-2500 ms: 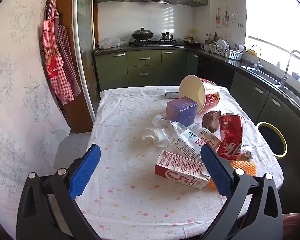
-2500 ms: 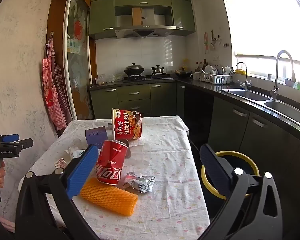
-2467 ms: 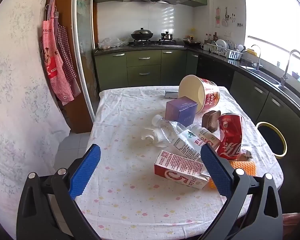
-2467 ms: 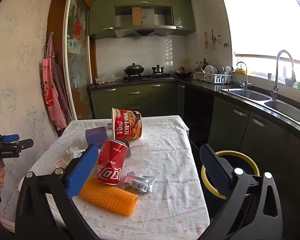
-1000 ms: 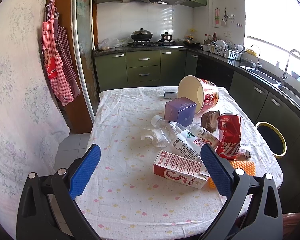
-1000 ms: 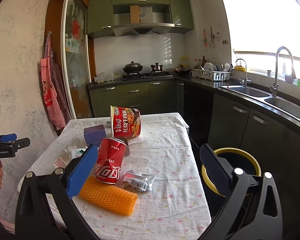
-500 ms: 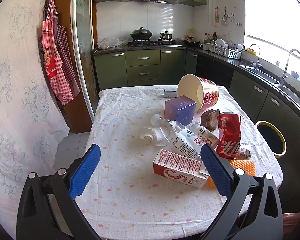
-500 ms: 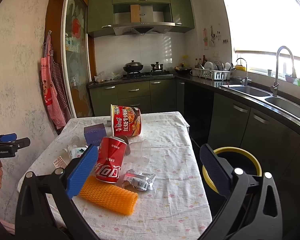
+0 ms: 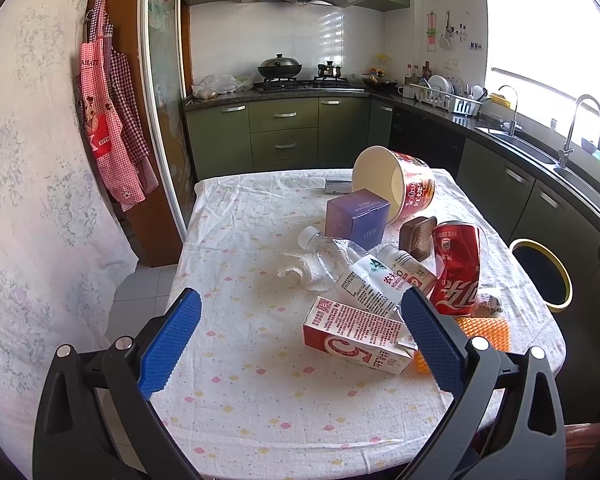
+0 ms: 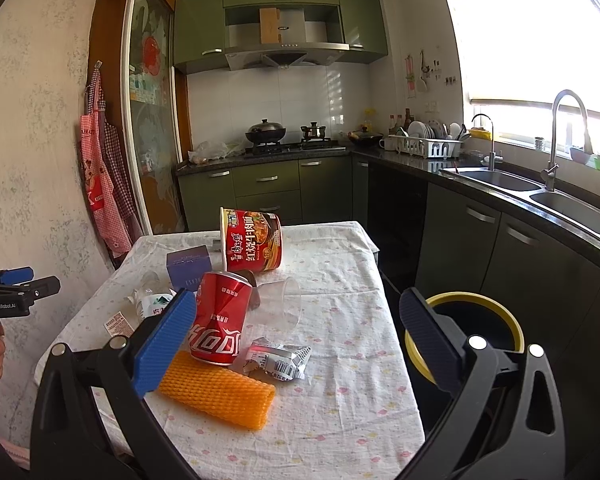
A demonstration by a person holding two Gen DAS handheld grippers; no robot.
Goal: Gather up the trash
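Trash lies in a heap on the cloth-covered table [image 9: 236,360]: a red milk carton [image 9: 356,336], a crushed red cola can [image 9: 456,272] [image 10: 218,320], a clear plastic bottle [image 9: 360,272], a purple box [image 9: 358,218], a tipped noodle cup [image 9: 396,188] [image 10: 252,240], an orange foam net [image 10: 216,392] and a silver wrapper [image 10: 278,358]. My left gripper [image 9: 300,336] hovers open over the near table edge, holding nothing. My right gripper [image 10: 296,332] is open above the near right side, also holding nothing.
A black bin with a yellow rim [image 10: 464,336] [image 9: 540,276] stands on the floor to the right of the table. A clear cup [image 10: 288,304] lies on its side. Green cabinets, a stove and a sink counter [image 10: 540,192] line the far and right walls. Aprons [image 9: 108,132] hang at left.
Both grippers have drifted very slightly; the view barely shifts. Nothing on the table has moved and both stay open.
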